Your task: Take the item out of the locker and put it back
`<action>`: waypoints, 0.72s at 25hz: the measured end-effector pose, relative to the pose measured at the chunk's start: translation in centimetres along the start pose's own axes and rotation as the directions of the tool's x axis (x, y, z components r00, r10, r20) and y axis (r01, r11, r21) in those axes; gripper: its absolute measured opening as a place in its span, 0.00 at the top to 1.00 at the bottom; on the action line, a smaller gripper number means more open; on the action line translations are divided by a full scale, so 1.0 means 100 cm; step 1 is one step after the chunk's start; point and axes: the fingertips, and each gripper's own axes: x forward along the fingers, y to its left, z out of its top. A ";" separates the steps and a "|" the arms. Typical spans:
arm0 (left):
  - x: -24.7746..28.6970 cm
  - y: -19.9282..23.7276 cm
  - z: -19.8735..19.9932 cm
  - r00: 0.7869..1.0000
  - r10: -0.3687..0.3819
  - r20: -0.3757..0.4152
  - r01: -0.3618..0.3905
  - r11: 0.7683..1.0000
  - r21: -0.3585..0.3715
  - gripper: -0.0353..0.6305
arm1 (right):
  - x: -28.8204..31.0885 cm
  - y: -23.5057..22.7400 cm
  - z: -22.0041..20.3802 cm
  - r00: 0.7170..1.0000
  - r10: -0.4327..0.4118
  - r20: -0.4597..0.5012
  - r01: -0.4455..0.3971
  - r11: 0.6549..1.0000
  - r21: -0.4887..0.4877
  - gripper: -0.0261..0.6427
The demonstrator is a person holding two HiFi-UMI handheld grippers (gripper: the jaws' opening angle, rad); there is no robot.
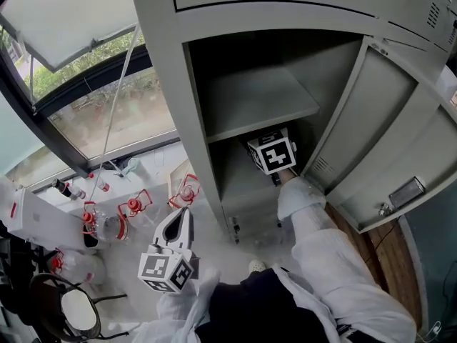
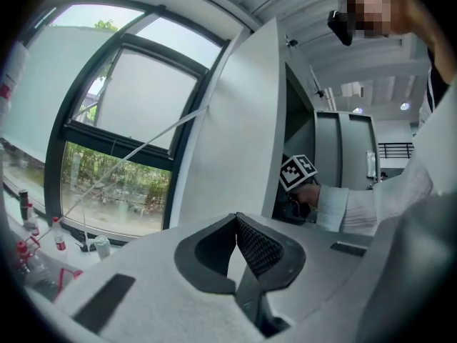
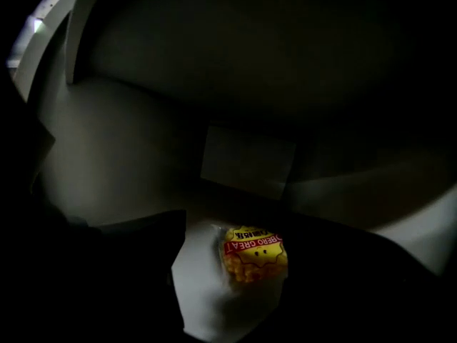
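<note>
The grey locker [image 1: 187, 84] stands open. My right gripper [image 1: 273, 153] reaches into its lower compartment, under the shelf [image 1: 257, 106]; from the head view only its marker cube shows. In the right gripper view a yellow and red snack packet [image 3: 255, 254] lies on the pale locker floor between the dark jaws of that gripper [image 3: 232, 277]. Bare floor shows between the packet and the left jaw, so the pads do not press on it. My left gripper [image 1: 178, 221] hangs outside, low and left of the locker, its pads [image 2: 250, 238] shut together on nothing.
The locker door [image 1: 389, 131] swings out to the right. Left of the locker a window sill holds several red-capped bottles [image 1: 132, 209]. A round stool [image 1: 71, 309] stands at the lower left. The compartment interior is dark.
</note>
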 end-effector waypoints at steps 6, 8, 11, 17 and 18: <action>0.000 0.004 0.001 0.998 0.057 0.036 -0.057 0.998 -0.008 0.94 | 0.036 -0.006 -0.018 0.992 0.049 -0.120 -0.058 0.996 -0.075 0.20; 0.000 0.007 0.001 0.996 0.078 0.041 -0.077 0.997 -0.012 0.94 | 0.046 -0.006 -0.031 0.982 0.070 -0.178 -0.088 0.992 -0.094 0.19; 0.000 0.011 0.000 0.993 0.106 0.049 -0.105 0.994 -0.022 0.94 | 0.056 -0.004 -0.045 0.966 0.110 -0.235 -0.125 0.991 -0.049 0.18; 0.007 0.010 -0.001 0.988 0.136 0.071 -0.133 0.990 -0.043 0.94 | 0.096 -0.009 -0.067 0.957 0.185 -0.225 -0.187 0.982 0.012 0.18; 0.008 0.010 -0.002 0.988 0.137 0.072 -0.134 0.990 -0.047 0.94 | 0.092 -0.008 -0.065 0.957 0.182 -0.227 -0.184 0.983 0.013 0.18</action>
